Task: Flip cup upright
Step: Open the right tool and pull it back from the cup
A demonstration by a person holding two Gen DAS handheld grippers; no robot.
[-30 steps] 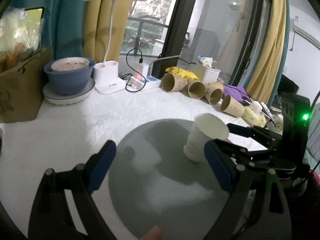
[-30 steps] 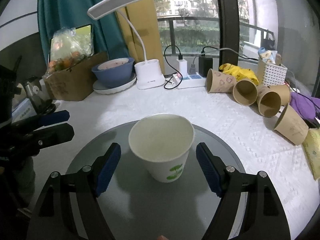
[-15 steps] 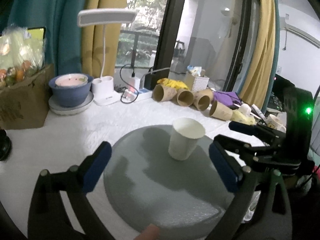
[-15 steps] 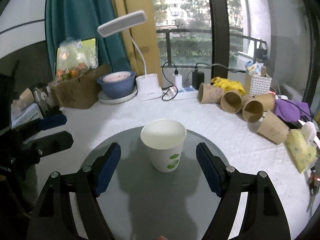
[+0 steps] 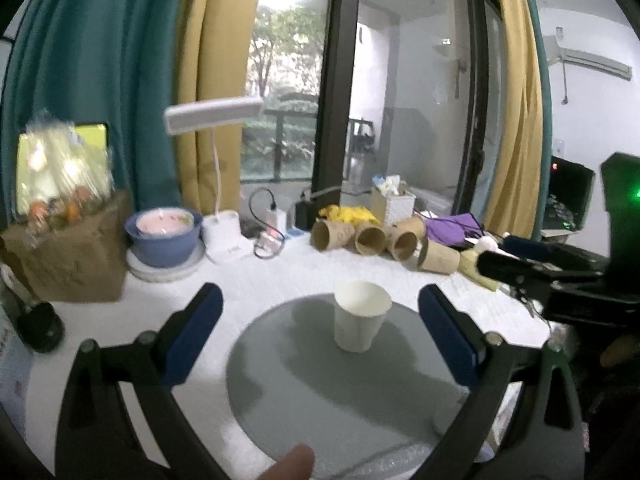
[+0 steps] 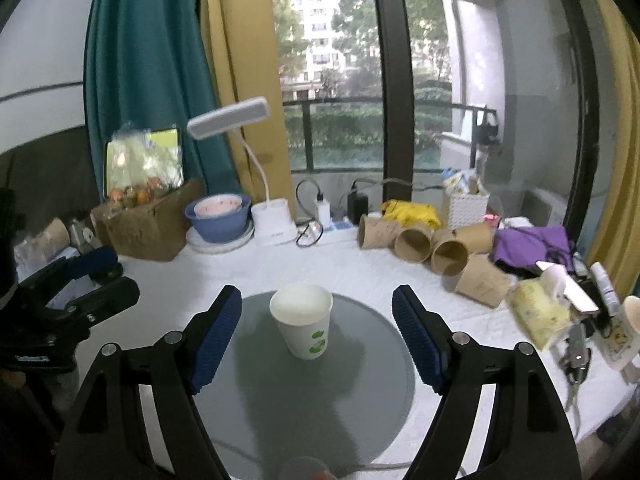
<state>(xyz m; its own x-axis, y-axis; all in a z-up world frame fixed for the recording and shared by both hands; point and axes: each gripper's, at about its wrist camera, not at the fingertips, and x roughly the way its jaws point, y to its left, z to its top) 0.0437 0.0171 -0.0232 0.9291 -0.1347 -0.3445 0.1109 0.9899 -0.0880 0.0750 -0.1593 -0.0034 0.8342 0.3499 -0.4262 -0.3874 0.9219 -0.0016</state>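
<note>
A white paper cup (image 5: 360,320) with green marks stands upright, mouth up, on a round grey mat (image 5: 304,408); it also shows in the right wrist view (image 6: 304,326) on the mat (image 6: 360,396). My left gripper (image 5: 320,332) is open and empty, pulled back from the cup. My right gripper (image 6: 316,332) is open and empty, also back from the cup. Each gripper shows at the edge of the other's view, the right one (image 5: 540,272) and the left one (image 6: 80,276).
Several brown paper cups (image 6: 432,244) lie on their sides at the back right. A blue bowl (image 6: 218,220), a white desk lamp (image 6: 272,224), a cardboard box (image 6: 148,224), a white basket (image 6: 466,208) and a tissue pack (image 6: 540,312) ring the white table.
Both grippers have drawn back and up from the cup, which now looks smaller and stands alone on the mat. The cup has not moved.
</note>
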